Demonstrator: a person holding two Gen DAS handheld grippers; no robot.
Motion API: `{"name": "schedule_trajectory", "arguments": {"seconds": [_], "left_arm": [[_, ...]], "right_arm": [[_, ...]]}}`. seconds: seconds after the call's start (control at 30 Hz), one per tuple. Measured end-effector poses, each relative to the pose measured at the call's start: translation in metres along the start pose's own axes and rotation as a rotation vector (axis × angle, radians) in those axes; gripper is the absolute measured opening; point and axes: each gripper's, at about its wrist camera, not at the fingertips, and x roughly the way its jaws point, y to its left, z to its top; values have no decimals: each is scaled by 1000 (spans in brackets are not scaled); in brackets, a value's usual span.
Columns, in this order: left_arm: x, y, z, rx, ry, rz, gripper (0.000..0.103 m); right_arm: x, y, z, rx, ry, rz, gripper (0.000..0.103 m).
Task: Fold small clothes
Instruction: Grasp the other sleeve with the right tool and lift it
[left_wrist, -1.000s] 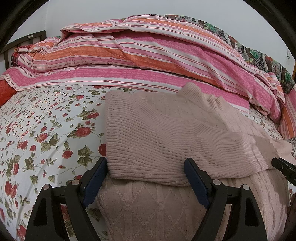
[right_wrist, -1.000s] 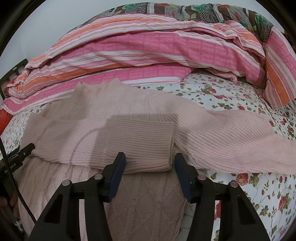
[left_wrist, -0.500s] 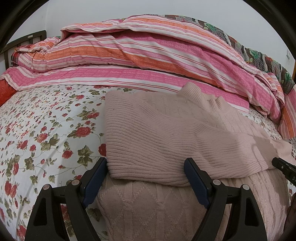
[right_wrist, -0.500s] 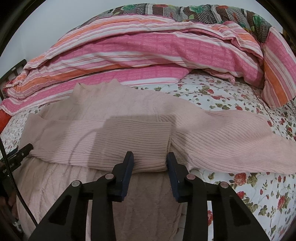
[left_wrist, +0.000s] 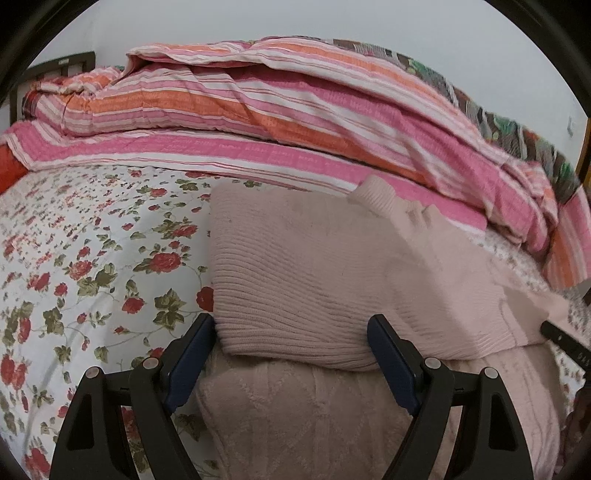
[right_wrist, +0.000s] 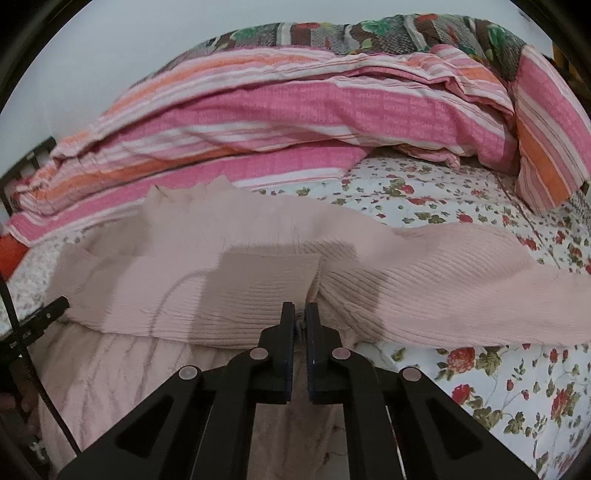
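Two grippers are seen | pink knit sweater (left_wrist: 332, 266) is laid on floral bedsheet (left_wrist: 92, 258), one sleeve folded across | left gripper (left_wrist: 291, 332) is spread wide at fold | right gripper (right_wrist: 300, 314) is pinched on sleeve cuff (right_wrist: 295, 291) | step: sleeve folding; next, other sleeve (right_wrist: 461, 280) is to be folded in.

A bed covered by a rose-print sheet (left_wrist: 92, 258); a striped quilt (left_wrist: 258, 122) is heaped behind it against a plain pale wall (left_wrist: 332, 18).

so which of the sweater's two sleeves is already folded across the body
The left sleeve, lying across the sweater with its cuff at the shut right gripper. The right sleeve lies stretched out over the floral sheet.
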Motion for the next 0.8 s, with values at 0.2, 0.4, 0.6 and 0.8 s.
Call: {"name": "schedule_trajectory", "arguments": {"seconds": [0.2, 0.4, 0.6, 0.8], "left_arm": [[-3, 4, 0, -26, -17, -43, 83], [-3, 5, 1, -29, -17, -45, 83], [-5, 6, 0, -37, -26, -57, 83], [-10, 7, -4, -43, -36, -48, 83]], "right_arm": [[-2, -8, -4, 17, 11, 7, 7], [3, -3, 1, 24, 27, 65, 34], [11, 13, 1, -65, 34, 13, 5], [-1, -13, 6, 21, -1, 15, 4]]}}
